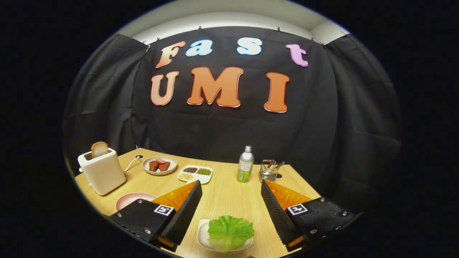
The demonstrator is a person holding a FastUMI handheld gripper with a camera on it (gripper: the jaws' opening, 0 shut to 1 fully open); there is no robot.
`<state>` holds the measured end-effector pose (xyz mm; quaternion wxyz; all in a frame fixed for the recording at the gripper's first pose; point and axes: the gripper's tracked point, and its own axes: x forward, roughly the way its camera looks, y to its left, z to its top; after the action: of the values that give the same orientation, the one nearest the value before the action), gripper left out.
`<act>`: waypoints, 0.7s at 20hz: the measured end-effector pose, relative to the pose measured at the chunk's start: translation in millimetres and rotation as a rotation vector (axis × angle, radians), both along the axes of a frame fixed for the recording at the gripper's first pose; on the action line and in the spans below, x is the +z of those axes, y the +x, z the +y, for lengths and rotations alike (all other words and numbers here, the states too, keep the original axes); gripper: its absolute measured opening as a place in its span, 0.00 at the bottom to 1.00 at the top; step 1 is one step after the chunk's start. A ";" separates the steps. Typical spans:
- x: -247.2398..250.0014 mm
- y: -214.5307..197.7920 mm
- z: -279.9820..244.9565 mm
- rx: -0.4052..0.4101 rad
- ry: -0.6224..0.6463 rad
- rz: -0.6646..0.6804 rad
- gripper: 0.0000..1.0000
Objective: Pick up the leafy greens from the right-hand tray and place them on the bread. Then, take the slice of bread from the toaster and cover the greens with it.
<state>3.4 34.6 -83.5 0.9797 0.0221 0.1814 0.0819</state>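
Gripper view: the hand-held gripper (pixel 231 200) has its fingers spread wide apart, gripping nothing. Low in the frame between them, the leafy greens (pixel 229 232) lie on a small white tray (pixel 203 234) on the wooden surface (pixel 222 193). At left, a toaster (pixel 102 171) holds a slice of bread (pixel 99 148); a pink plate (pixel 129 200) sits partly behind the left finger. Further back stand a plate of meat (pixel 160 165), a divided dish (pixel 195 173), a bottle (pixel 245 165) and a clear holder (pixel 269 170).
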 end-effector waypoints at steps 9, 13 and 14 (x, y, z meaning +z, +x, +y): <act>-62.7 -10.2 -2.8 0.052 -0.026 0.300 0.99; -88.0 -17.5 -0.5 0.078 -0.054 0.415 0.99; -91.9 -20.0 2.2 0.092 -0.056 0.436 0.99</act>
<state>-16.6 36.8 -175.4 0.9129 0.0038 0.3919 0.1145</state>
